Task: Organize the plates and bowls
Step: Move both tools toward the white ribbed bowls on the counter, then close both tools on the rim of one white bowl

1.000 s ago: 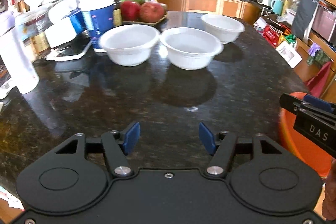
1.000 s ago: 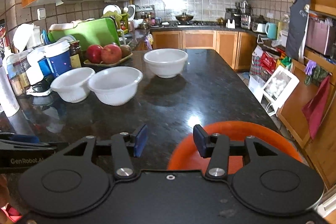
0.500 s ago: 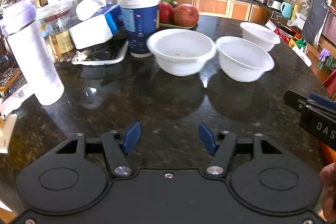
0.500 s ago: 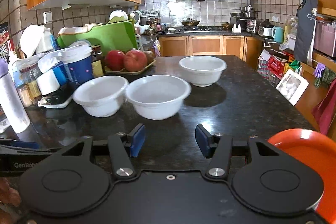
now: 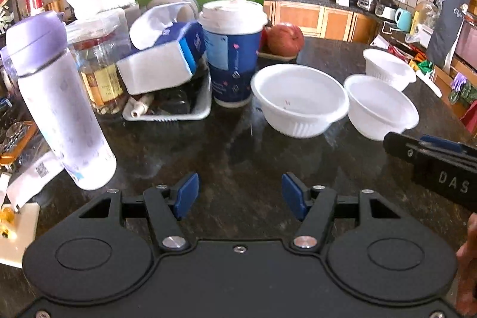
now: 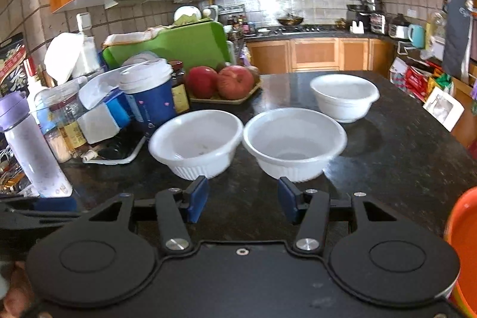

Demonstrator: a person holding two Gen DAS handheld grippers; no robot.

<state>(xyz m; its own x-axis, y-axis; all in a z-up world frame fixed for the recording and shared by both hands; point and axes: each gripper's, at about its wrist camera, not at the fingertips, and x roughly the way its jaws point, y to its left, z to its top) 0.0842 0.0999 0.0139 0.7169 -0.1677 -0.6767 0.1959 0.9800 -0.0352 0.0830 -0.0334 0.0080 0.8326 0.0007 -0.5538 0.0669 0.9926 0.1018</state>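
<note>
Three white bowls stand on the dark granite counter (image 6: 402, 157). In the right wrist view the left bowl (image 6: 196, 145) and the middle bowl (image 6: 293, 143) sit side by side just beyond my right gripper (image 6: 243, 198), which is open and empty. The far bowl (image 6: 344, 96) stands apart behind them. An orange plate (image 6: 463, 243) shows at the right edge. In the left wrist view my left gripper (image 5: 240, 195) is open and empty over bare counter (image 5: 238, 145), short of the left bowl (image 5: 299, 99), middle bowl (image 5: 381, 106) and far bowl (image 5: 389, 69).
Clutter fills the counter's left side: a purple bottle (image 5: 59, 106), a glass jar (image 5: 100, 70), a tissue box (image 5: 162, 64) on a tray, a blue paper cup (image 5: 232, 52), apples (image 6: 220, 82) on a plate. The right gripper's body (image 5: 432, 166) intrudes at right.
Both grippers have moved left along the counter. The bowls have shifted right in both views, the clutter has come nearer, and the orange plate has slid to the right edge.
</note>
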